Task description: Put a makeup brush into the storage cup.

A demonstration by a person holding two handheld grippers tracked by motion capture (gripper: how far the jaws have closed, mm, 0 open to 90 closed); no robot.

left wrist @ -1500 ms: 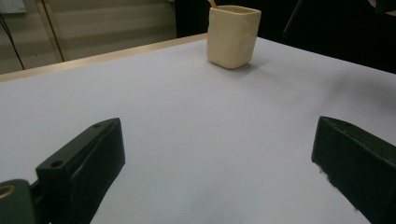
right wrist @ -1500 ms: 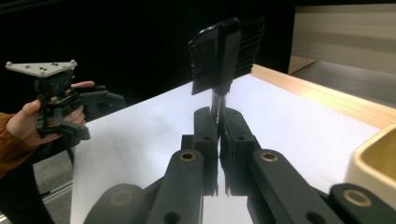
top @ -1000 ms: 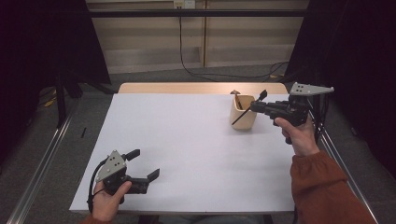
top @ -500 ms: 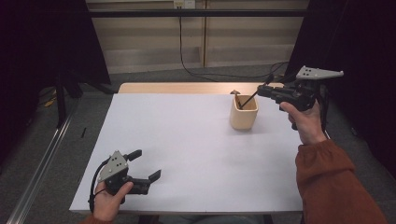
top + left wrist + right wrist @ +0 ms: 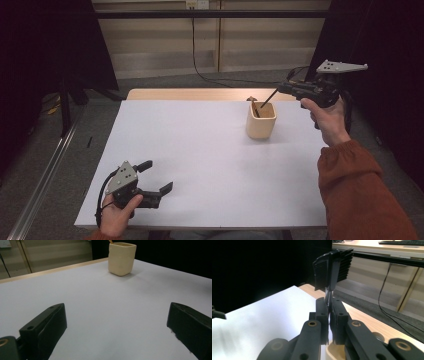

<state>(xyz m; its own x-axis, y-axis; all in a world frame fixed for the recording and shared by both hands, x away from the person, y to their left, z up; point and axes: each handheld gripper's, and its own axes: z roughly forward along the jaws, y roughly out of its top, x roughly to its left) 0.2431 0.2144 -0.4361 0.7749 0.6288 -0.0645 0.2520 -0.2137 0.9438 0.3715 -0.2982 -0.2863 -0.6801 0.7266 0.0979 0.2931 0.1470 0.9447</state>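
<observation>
Right gripper view: right tool clenched on thin stem of black ridged brush, over beige cup at desk far right. Risks: narrow stem twisting loose, snagging rim, toppling cup. Left tool released, idle.

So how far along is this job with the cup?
Done: nothing lies loose on the white table, so little looks pending. In hand: the right gripper is shut on a thin black utensil with a slotted head, its shaft slanting to the beige cup. Left: finishing that move, in or out I cannot tell. The left gripper rests open, idle.
</observation>
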